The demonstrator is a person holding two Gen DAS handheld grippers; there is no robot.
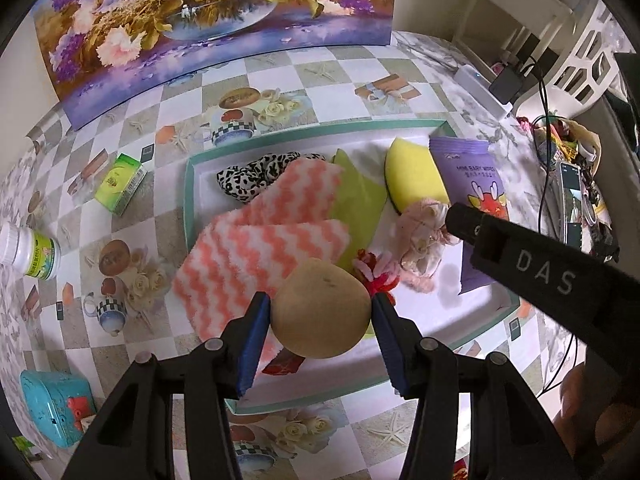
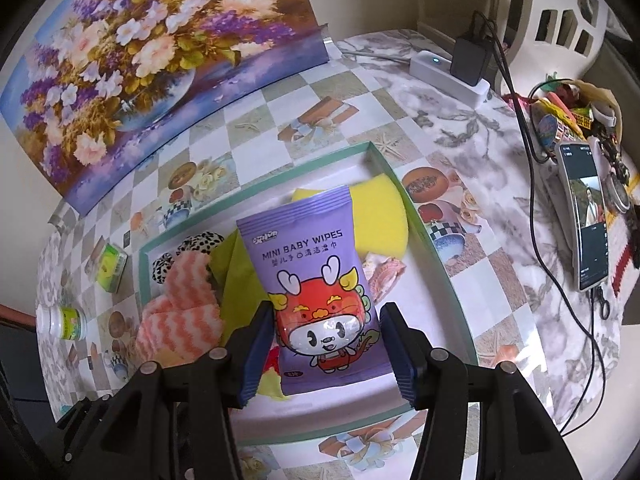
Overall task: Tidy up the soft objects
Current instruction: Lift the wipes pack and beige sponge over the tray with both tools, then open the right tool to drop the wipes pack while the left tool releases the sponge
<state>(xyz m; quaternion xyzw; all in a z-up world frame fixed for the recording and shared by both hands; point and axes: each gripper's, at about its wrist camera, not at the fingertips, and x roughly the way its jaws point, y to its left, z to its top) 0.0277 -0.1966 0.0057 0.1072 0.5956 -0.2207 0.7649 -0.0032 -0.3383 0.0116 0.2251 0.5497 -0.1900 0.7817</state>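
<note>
A white tray with a teal rim (image 1: 188, 200) holds soft things: pink-and-white zigzag cloths (image 1: 272, 236), a green cloth (image 1: 360, 196), a leopard scrunchie (image 1: 248, 174), a yellow sponge (image 1: 412, 176), a pink plush bit (image 1: 420, 232) and a red-and-pink yarn piece (image 1: 372, 268). My left gripper (image 1: 322, 312) is shut on a tan round ball (image 1: 320, 308) above the tray's near side. My right gripper (image 2: 328, 324) is shut on a purple baby wipes pack (image 2: 316, 280), just above the tray's right part (image 2: 424, 232). In the left wrist view one of its fingers (image 1: 464, 220) crosses the pack (image 1: 476, 176).
A flower painting (image 1: 200, 20) leans at the back. Left of the tray lie a green box (image 1: 120, 182), a white bottle (image 1: 30, 250) and a teal case (image 1: 56, 408). On the right are a power strip (image 2: 448, 72), cables, a phone (image 2: 588, 216) and a white chair.
</note>
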